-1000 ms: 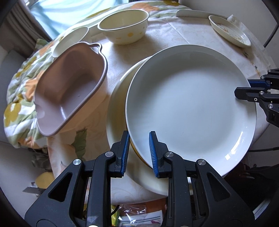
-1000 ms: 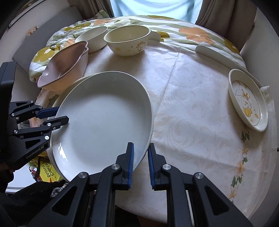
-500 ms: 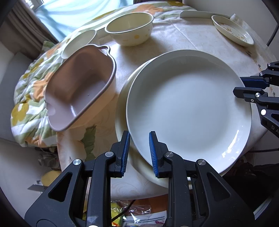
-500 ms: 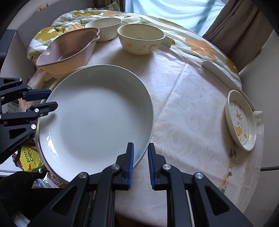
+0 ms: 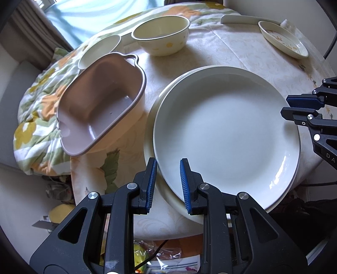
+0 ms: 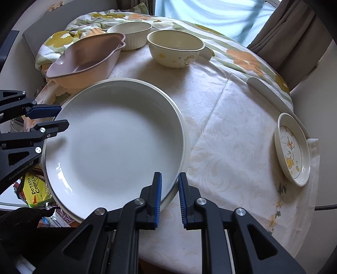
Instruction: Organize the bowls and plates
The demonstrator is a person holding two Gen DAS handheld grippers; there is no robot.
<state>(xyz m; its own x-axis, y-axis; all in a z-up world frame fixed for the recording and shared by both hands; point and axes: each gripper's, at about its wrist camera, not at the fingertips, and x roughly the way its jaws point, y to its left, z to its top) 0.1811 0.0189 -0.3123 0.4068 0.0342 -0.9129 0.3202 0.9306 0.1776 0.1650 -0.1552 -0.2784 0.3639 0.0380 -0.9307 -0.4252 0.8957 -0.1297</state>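
Note:
A large white plate [image 5: 227, 134] lies stacked on a cream plate [image 5: 168, 198] on the table; it also shows in the right wrist view [image 6: 113, 151]. My left gripper [image 5: 167, 185] is open, its jaws standing either side of the plates' near rim. My right gripper [image 6: 169, 198] is open around the opposite rim and shows in the left wrist view [image 5: 294, 107]. A pink handled dish [image 5: 99, 105] sits left of the plates. A cream bowl [image 5: 161, 34], a white ribbed bowl [image 6: 131, 34] and a small duck-pattern plate [image 6: 292, 149] stand further off.
The round table carries a cream patterned cloth [image 6: 231, 118] over a floral cloth [image 5: 31, 118]. A curtain [image 6: 294, 38] and window lie behind. Snack packets [image 6: 34, 189] lie below the table's edge. A white flat object [image 5: 238, 20] lies at the far edge.
The white plate has come down onto the cream plate and now lies flat. Both grippers have opened slightly and no longer clamp its rim.

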